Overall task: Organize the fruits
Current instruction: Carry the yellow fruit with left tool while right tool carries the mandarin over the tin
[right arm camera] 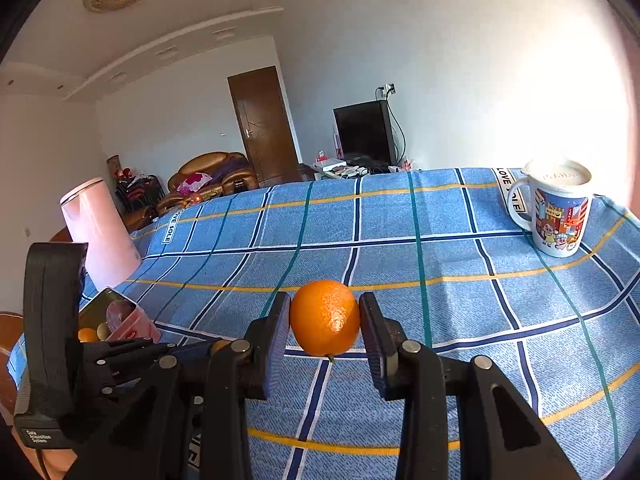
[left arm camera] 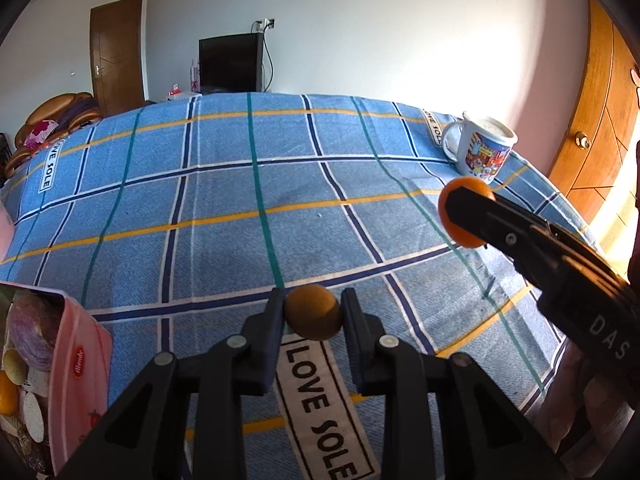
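My left gripper (left arm camera: 313, 316) is shut on a small brown round fruit (left arm camera: 313, 317) and holds it just above the blue checked cloth (left arm camera: 240, 200). My right gripper (right arm camera: 325, 320) is shut on an orange (right arm camera: 325, 317), held above the cloth. In the left wrist view the right gripper (left arm camera: 466, 216) comes in from the right with the orange (left arm camera: 452, 220) showing around its finger. The left gripper body (right arm camera: 100, 360) shows at the lower left of the right wrist view. A pink tin (left arm camera: 76, 360) at the left edge holds an orange fruit (left arm camera: 7, 398) among other items.
A cartoon-printed mug (right arm camera: 554, 208) stands at the far right of the table. A pink kettle (right arm camera: 100, 232) stands at the left edge, beyond the pink tin (right arm camera: 124, 322). A wooden door (left arm camera: 600, 120) is close on the right.
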`<state>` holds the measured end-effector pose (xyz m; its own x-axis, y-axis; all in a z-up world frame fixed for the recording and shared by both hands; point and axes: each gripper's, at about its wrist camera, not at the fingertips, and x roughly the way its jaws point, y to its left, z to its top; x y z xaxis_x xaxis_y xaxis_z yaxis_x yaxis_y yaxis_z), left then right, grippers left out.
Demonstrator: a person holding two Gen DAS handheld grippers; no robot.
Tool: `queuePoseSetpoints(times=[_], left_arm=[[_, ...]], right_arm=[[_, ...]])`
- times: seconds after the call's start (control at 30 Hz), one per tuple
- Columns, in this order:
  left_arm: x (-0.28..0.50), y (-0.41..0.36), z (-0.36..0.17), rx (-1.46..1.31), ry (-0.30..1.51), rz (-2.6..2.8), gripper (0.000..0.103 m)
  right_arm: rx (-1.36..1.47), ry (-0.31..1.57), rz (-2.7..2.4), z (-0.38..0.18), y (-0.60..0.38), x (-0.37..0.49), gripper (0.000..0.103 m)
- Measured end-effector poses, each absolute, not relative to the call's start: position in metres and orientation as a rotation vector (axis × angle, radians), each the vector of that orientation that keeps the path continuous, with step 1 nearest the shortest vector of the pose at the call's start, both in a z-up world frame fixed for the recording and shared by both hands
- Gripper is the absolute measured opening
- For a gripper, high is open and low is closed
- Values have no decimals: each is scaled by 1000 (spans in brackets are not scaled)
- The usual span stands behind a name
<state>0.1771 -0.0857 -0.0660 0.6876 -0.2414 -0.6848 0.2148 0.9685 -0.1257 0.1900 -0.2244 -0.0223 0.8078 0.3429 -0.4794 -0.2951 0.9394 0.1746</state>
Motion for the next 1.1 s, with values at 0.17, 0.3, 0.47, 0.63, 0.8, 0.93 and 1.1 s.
queuePoseSetpoints(times=[0.17,0.3,0.47,0.63,0.8,0.93,1.1], left_arm=[[165,-83,-56,-33,699,-239,29],[160,-80,-51,-30,666,-231,29],[155,-80,-47,-24,623,-211,29],[146,-80,-43,-6,577,-195,29],[140,-78,-39,-4,546,-185,29],[137,-77,-38,-10,527,-179,29],[132,-73,-36,-17,496,-170,29]], right_arm=[[85,508,342,-20,-224,186,37],[69,486,340,-18,-222,182,37],[36,454,340,-16,-218,177,37],[15,424,341,-14,-215,170,37],[1,403,339,-13,-214,166,37],[-10,387,338,-13,-213,161,37],[-23,364,337,-11,-211,156,37]])
